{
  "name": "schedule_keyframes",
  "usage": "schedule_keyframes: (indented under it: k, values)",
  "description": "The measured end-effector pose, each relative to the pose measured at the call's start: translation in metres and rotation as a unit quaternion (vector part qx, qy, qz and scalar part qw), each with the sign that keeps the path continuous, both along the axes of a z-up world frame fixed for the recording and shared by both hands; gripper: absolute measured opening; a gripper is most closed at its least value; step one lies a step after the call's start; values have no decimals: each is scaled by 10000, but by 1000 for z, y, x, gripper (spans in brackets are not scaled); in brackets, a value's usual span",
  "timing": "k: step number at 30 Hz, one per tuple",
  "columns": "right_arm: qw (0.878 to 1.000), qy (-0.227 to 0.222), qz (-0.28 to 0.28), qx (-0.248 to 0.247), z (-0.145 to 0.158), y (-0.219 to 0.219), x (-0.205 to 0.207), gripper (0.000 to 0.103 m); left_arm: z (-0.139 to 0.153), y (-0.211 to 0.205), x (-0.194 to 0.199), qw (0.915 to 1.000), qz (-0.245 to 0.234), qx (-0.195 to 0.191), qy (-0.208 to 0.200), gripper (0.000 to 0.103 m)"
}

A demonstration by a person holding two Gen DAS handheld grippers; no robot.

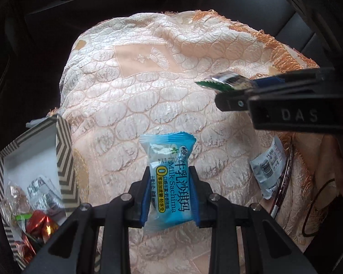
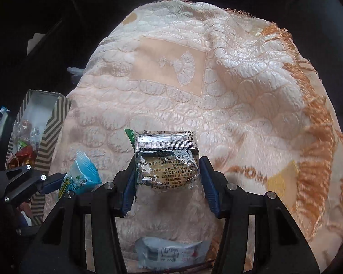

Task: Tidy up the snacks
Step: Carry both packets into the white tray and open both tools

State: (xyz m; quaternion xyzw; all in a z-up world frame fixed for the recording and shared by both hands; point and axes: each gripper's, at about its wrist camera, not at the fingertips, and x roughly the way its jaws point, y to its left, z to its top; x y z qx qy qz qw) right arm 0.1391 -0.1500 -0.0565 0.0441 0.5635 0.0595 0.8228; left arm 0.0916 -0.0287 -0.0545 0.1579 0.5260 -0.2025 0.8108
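The left gripper [image 1: 169,196] is clamped on a blue Sachima pack [image 1: 169,182], its blue pads pressing both sides of the wrapper, which stands up between the fingers above the cloth [image 1: 148,91]. The right gripper [image 2: 168,182] has a dark, clear-fronted pack [image 2: 167,159] with a green corner between its fingers, and both pads bear on the sides of that pack, which is lifted clear of the cloth.

Just under the right gripper, at the near edge of the cloth, a grey pack [image 2: 171,253] with a barcode lies flat; the left wrist view shows it to the right of the Sachima pack. Off to the left, at the edge of the cloth, stands a striped box [image 1: 64,155] with zigzag walls and a white inside, holding several sweets [image 1: 38,226] in red, green and clear wrappers.

Farther on, the peach quilted cloth lies bare, with a fan-pattern panel [image 2: 171,66] sewn in and an orange fringe [image 2: 313,137] along its right edge. Beyond it all is dark.
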Motion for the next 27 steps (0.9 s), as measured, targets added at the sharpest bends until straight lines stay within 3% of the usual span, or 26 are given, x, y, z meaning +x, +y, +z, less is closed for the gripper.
schedule_keyframes:
  k: [4, 11, 27]
  values:
    - [9997, -120, -196, -36, 6, 9, -32, 51, 4, 15, -14, 9990, 374, 147, -173, 31]
    - [9987, -245, -438, 63, 1, 16, -61, 51, 9, 42, -35, 9950, 963, -2, -251, 31]
    - [9994, -323, -8, -93, 9, 63, -88, 51, 29, 86, -60, 9847, 1607, -29, -674, 31]
